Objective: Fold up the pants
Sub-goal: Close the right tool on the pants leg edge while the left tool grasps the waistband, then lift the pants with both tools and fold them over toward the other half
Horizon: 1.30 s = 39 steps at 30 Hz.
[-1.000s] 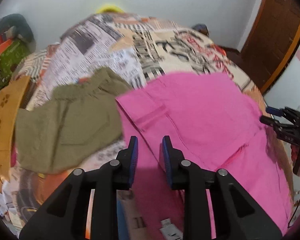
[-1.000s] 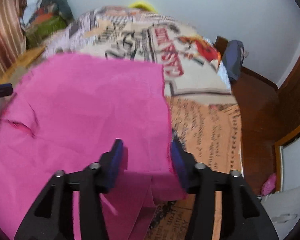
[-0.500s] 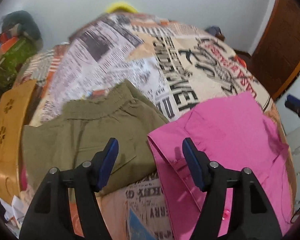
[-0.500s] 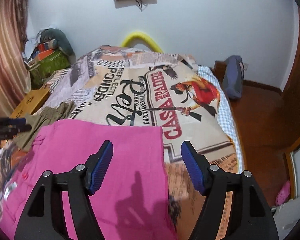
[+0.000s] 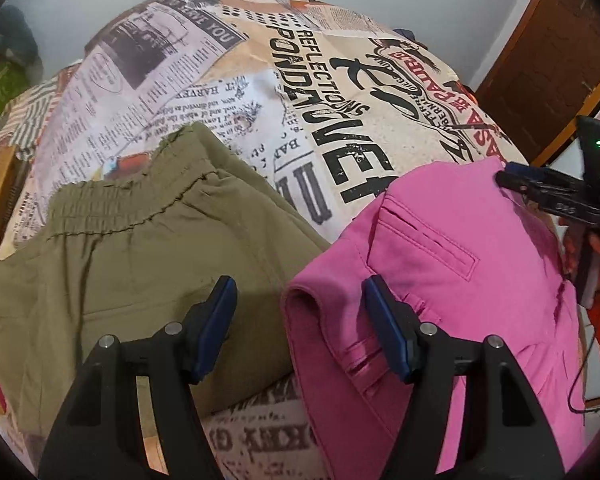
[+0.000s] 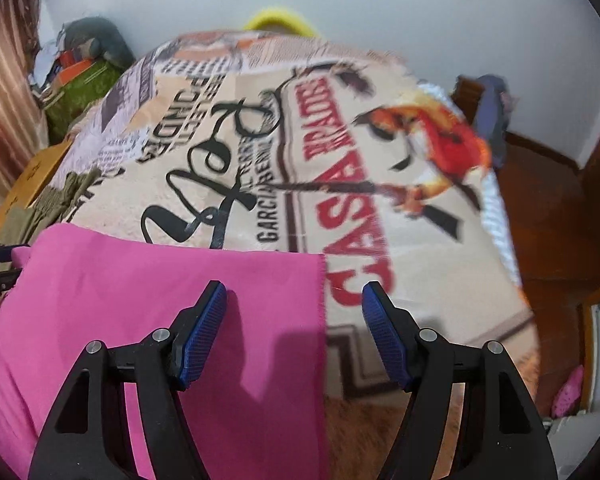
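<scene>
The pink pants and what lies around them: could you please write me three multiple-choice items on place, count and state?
1. In the left wrist view, the olive pants lie where from the pink pants?
A left
B right
C on top

2. How many garments lie on the printed bedspread?
A one
B two
C four

3. The left hand-held gripper is:
A shut on pink cloth
B open, holding nothing
C shut on olive cloth

Answers: 1 A, olive sits left; 2 B, olive and pink only; 3 B, both pads stand apart, free of cloth.
</scene>
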Motion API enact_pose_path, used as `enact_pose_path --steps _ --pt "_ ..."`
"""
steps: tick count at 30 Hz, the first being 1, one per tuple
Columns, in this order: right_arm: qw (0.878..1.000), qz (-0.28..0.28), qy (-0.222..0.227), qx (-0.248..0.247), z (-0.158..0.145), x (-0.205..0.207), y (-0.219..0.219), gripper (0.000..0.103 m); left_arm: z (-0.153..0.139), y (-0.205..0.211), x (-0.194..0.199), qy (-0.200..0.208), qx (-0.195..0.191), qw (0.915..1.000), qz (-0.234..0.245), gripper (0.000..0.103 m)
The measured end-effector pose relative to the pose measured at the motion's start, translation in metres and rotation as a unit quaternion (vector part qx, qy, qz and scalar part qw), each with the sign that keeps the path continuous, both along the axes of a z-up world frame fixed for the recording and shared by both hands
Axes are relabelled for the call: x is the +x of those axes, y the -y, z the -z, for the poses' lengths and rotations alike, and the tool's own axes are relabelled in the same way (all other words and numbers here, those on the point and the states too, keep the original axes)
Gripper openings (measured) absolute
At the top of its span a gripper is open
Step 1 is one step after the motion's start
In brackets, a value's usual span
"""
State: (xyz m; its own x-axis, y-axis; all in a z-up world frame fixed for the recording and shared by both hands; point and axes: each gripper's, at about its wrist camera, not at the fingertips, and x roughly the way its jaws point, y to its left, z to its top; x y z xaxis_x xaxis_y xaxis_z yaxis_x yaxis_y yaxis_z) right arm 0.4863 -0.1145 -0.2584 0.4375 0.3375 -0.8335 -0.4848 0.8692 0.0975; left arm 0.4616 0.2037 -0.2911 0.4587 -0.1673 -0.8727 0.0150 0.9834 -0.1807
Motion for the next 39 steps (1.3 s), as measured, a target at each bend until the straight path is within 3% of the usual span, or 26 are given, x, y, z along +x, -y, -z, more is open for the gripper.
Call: enact_pose_path --steps 3,6,10,12,16,21,30,39 --pt "1.0 -0.01 0.014 -0.011 0.002 0.0 -0.006 0.06 0.002 -0.004 0.001 0.001 -0.02 0.9998 -0.005 0.063" --pt "1.0 -0.022 0.016 -0.013 0.002 0.001 -0.011 0.042 0.0 0.003 -0.001 0.012 -0.025 0.9996 0.007 0.047" --pt "0.999 -0.024 0.019 -0.011 0.001 0.0 -0.014 0.013 -0.007 0.019 -0.003 0.027 0.016 0.9993 0.019 0.033" --pt "0.999 -0.022 0.028 -0.018 0.0 -0.003 -0.017 0.008 -0.009 0.027 -0.003 0.03 0.046 0.9982 0.025 0.029" --pt "0.998 -0.015 0.049 -0.031 -0.007 -0.011 -0.02 0.005 -0.016 0.035 -0.003 0.033 0.085 0.9957 0.018 0.009" --pt "0.997 0.003 0.074 -0.012 -0.038 -0.018 -0.01 0.004 -0.037 0.039 -0.006 0.053 0.114 0.9919 0.017 0.007" --pt "0.994 0.019 0.106 0.032 -0.104 -0.043 0.007 0.004 -0.088 0.042 -0.022 0.084 0.095 0.9919 -0.001 0.007" --pt "0.99 0.024 0.124 0.063 -0.145 -0.091 0.025 0.004 -0.144 0.064 -0.071 0.121 0.094 0.9881 0.013 0.007"
